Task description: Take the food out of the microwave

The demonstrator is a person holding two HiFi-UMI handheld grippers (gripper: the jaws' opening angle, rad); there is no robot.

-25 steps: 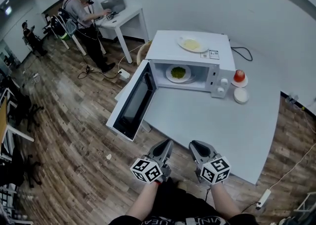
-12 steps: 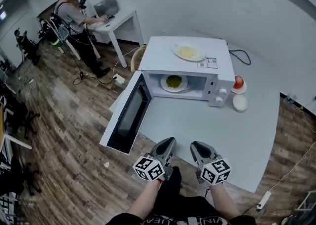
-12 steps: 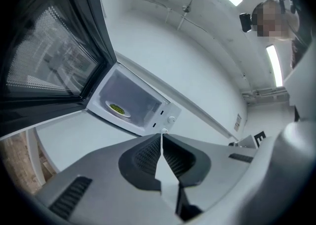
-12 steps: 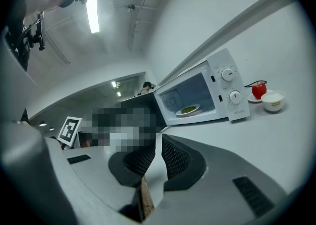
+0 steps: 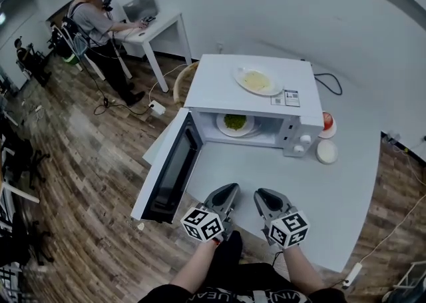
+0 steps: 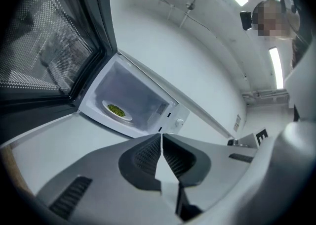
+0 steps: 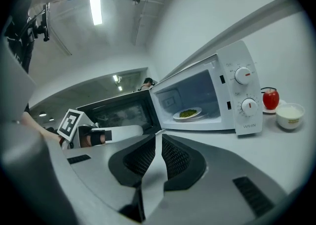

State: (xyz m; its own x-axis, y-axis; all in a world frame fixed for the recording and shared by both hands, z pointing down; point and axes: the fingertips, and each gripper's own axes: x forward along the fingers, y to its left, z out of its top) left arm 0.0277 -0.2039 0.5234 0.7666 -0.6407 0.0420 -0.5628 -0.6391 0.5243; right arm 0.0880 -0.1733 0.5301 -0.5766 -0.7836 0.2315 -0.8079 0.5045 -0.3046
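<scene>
- Head view: I see the boxy white microwave (image 5: 266, 92), door (image 5: 170, 170) open, on the smooth worktop (image 5: 319, 188); the round plate of green food (image 5: 235, 122) sits inside.
- Left gripper view: my left claw (image 6: 160, 136) is closed, ribbed pads (image 6: 145, 157) touching, empty.
- Right gripper view: my right claw (image 7: 159, 136) is closed too, empty.

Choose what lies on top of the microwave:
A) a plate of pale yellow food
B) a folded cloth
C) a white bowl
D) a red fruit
A: a plate of pale food lies on the roof of the microwave; the red fruit and the bowl stand beside it.
</scene>
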